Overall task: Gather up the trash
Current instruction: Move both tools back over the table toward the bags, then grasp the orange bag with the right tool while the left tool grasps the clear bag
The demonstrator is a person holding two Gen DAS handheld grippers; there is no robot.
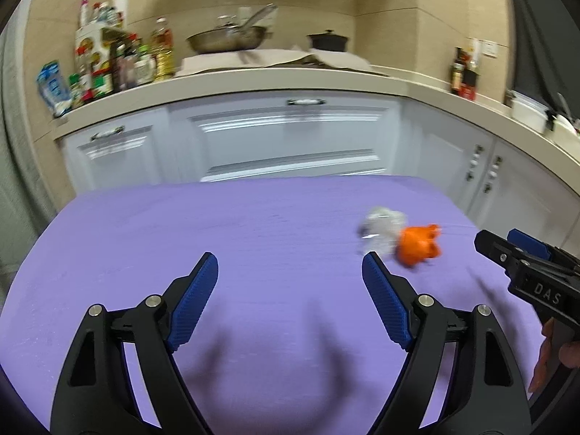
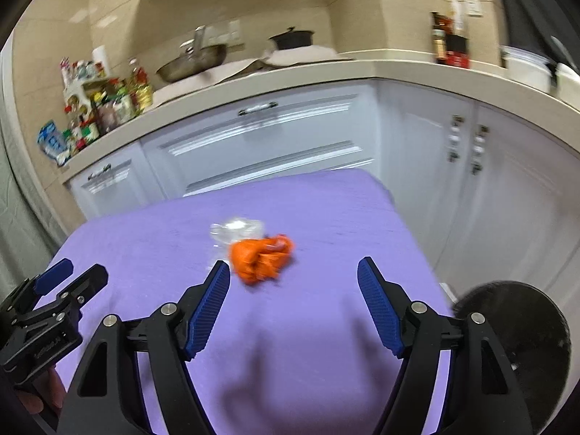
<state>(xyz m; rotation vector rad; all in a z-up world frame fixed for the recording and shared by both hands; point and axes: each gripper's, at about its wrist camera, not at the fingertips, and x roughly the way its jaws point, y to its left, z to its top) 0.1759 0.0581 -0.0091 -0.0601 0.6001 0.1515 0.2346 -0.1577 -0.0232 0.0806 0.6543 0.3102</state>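
On the purple table [image 1: 181, 239] lie two pieces of trash side by side: a crumpled orange wrapper [image 1: 419, 245] [image 2: 261, 258] and a crumpled clear plastic piece [image 1: 380, 225] [image 2: 237, 231] just behind it. My left gripper [image 1: 290, 270] hovers open over the table, the trash just beyond its right fingertip. My right gripper [image 2: 294, 275] is open too, with the orange wrapper just past its left fingertip. Neither holds anything. Each gripper shows at the edge of the other's view.
White kitchen cabinets [image 1: 290, 141] and a beige counter [image 1: 275, 76] stand behind the table, with bottles [image 1: 108, 69], a pan [image 1: 226, 38] and a pot [image 1: 328, 40] on it. A round black bin [image 2: 514, 340] sits low beside the table's right edge.
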